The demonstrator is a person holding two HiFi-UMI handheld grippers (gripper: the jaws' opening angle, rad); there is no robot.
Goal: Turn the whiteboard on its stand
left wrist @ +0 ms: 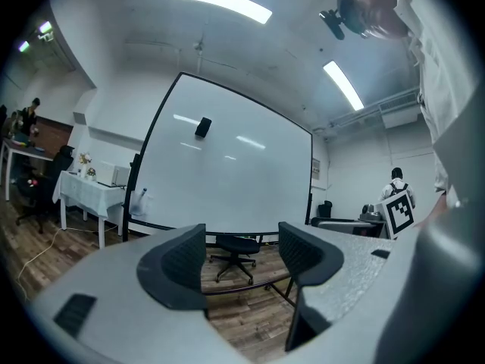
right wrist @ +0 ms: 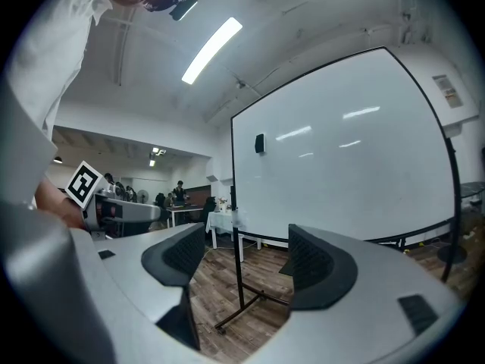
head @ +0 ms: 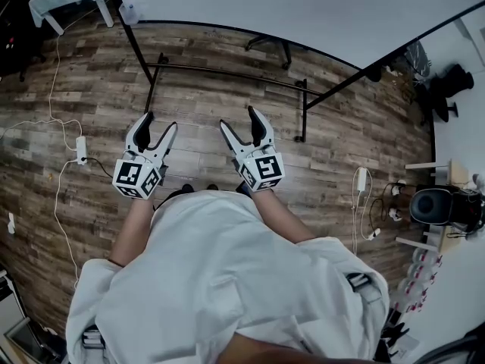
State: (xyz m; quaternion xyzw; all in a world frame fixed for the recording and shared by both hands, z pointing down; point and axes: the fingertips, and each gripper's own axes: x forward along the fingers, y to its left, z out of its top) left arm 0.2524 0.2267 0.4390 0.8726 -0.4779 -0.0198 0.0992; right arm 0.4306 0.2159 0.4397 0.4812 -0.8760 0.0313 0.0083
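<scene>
Left gripper (head: pixel 159 121), right gripper (head: pixel 239 118) jaws apart, short of whiteboard (head: pixel 303 6) edge.

Left white, black-padded two-jaw gripper (head: pixel 159 123) level, jaws wide, empty. Right white, black-padded gripper (head: pixel 239 120) just beside, level, jaws wide, empty. Both forearms stretched forward.

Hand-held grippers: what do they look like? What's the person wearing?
The left hand-held gripper and right hand-held gripper match: light grey bodies, two tapered jaws with dark ribbed pads, a white cube with black square markers at the base. No cables show. The person wears a white top, forearms bare.
</scene>
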